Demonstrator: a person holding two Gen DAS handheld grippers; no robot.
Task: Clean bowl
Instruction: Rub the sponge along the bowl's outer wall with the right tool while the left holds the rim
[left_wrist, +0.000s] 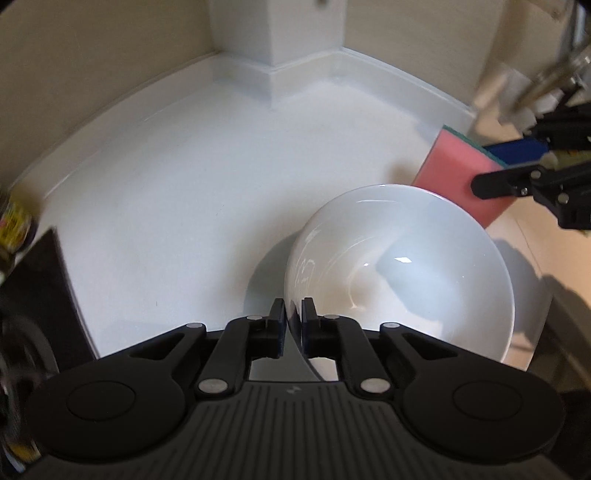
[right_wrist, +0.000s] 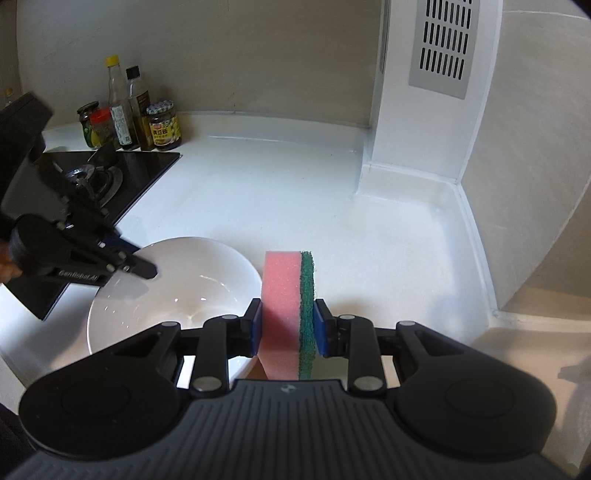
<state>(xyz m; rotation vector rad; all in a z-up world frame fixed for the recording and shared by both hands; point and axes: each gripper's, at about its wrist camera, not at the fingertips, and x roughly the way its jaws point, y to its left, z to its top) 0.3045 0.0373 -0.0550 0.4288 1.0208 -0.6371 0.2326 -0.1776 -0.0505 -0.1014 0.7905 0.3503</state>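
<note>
**Bowl pinned at the rim, sponge poised beside it**

Right wrist view takes in the widest ground: a white counter (right_wrist: 266, 184) running back to a boxed white column with a vent grille (right_wrist: 443, 44), a black gas hob (right_wrist: 110, 173) at the left, and a cluster of sauce bottles and jars (right_wrist: 129, 118) behind it. These stand well apart from the work and play no part in it.

On the counter's near part sits the white bowl (left_wrist: 402, 266), upright and mouth open. Its glazed inside shows bright highlights and no obvious residue, though a thin film would be hard to tell. The left claw (left_wrist: 293, 325) is clenched on the bowl's near rim, one finger inside the wall and one outside; judged from the task, this grip steadies the bowl so it will not slide or spin under scrubbing.

The right claw (right_wrist: 288, 326) is grasping a sponge (right_wrist: 284, 306), pink foam on one face and a green scouring layer on the other, held on edge with its free end pointing forward. It hangs just beside the bowl's rim and does not touch it. Holding it this way leaves a long free end to reach down inside the bowl, so wiping appears not yet begun.
</note>
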